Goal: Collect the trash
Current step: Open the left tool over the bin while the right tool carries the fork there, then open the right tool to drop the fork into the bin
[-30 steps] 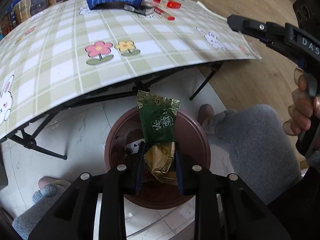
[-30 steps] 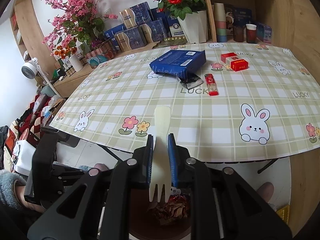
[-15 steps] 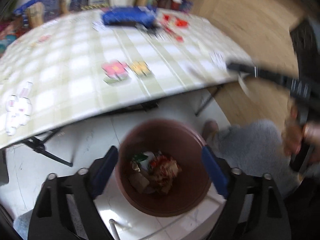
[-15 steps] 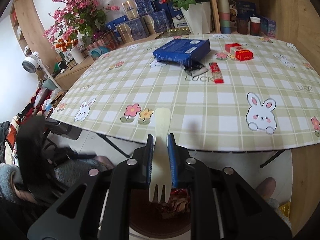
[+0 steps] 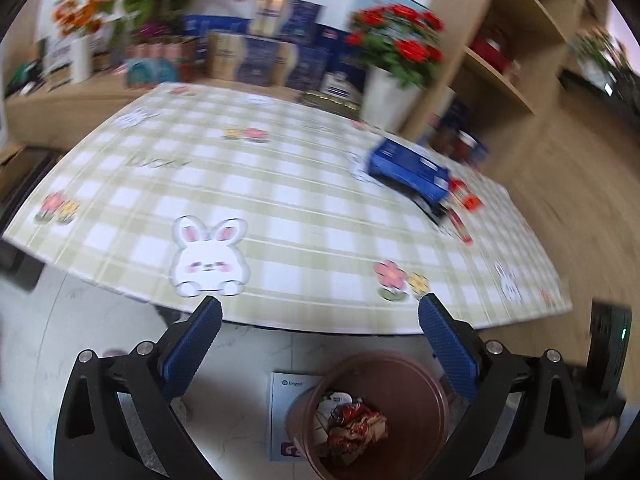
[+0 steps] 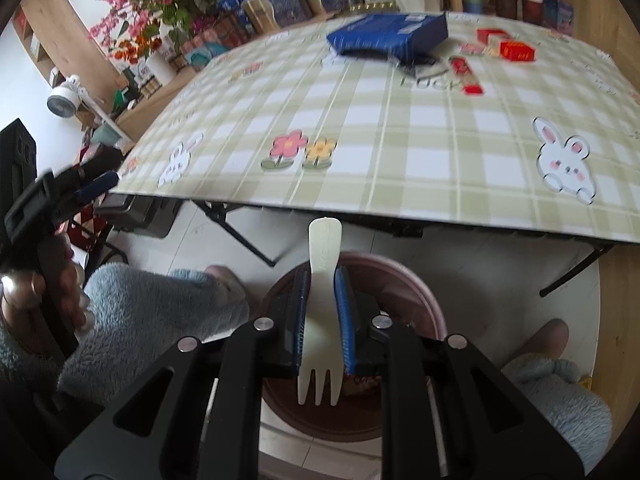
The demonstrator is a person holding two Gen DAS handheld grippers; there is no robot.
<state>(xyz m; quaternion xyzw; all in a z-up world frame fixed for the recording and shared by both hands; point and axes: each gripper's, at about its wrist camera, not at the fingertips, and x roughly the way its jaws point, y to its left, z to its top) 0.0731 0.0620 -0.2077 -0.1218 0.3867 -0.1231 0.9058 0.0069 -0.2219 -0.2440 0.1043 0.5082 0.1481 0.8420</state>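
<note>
Risk lies with the plastic fork (image 6: 322,308), pinched tines-down by the right gripper (image 6: 322,320) above the brown trash bin (image 6: 420,292): released off-centre, it could glance off the rim onto the floor. Nothing is held in the left gripper (image 5: 320,344), whose jaws are opening beside the desk (image 5: 280,208)

My left gripper (image 5: 320,332) is opening, empty, above the bin (image 5: 424,384) holding wrappers (image 5: 356,428), near the table (image 5: 280,200).

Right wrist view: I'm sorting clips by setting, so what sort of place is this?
Probably a home living room: a folding table with a bunny cloth, shelves of boxes and flowers, a bin on the floor.
</note>
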